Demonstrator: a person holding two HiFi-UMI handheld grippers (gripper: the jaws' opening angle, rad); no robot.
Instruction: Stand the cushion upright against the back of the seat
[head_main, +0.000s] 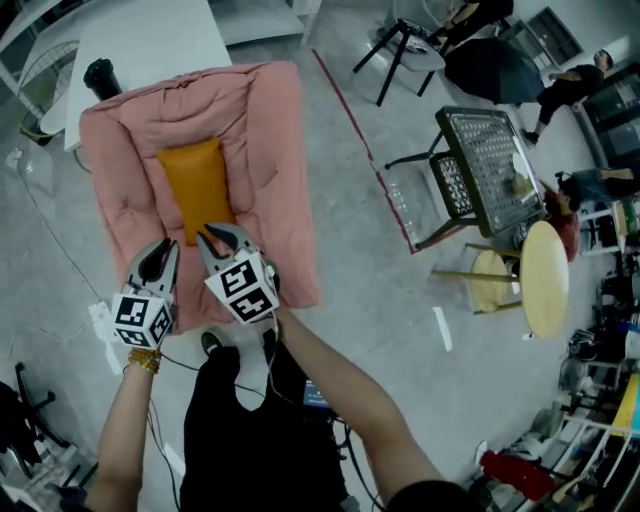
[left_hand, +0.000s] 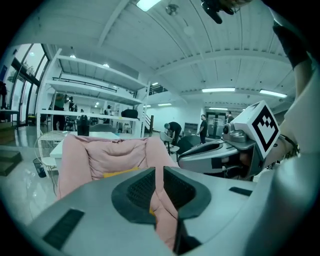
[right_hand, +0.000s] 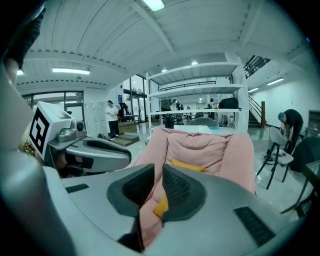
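Observation:
An orange cushion (head_main: 197, 187) lies lengthwise in the middle of the pink padded seat (head_main: 270, 150), one end toward the seat's back. Both grippers hover side by side over the seat's front edge, pointing at the cushion and apart from it. On my left gripper (head_main: 160, 250) the jaws stand a narrow slit apart with nothing between them. My right gripper (head_main: 222, 235) is the same, just short of the cushion's near end. The left gripper view looks past my left gripper (left_hand: 159, 172) to the cushion (left_hand: 120, 173). The right gripper view shows my right gripper (right_hand: 158, 172) and the cushion (right_hand: 187, 165).
A white table (head_main: 150, 40) stands behind the seat, with a black cylinder (head_main: 101, 77) by its corner. To the right are a metal mesh table (head_main: 490, 165), a round wooden stool (head_main: 545, 275) and a red floor line (head_main: 350, 110). Cables run on the floor at left.

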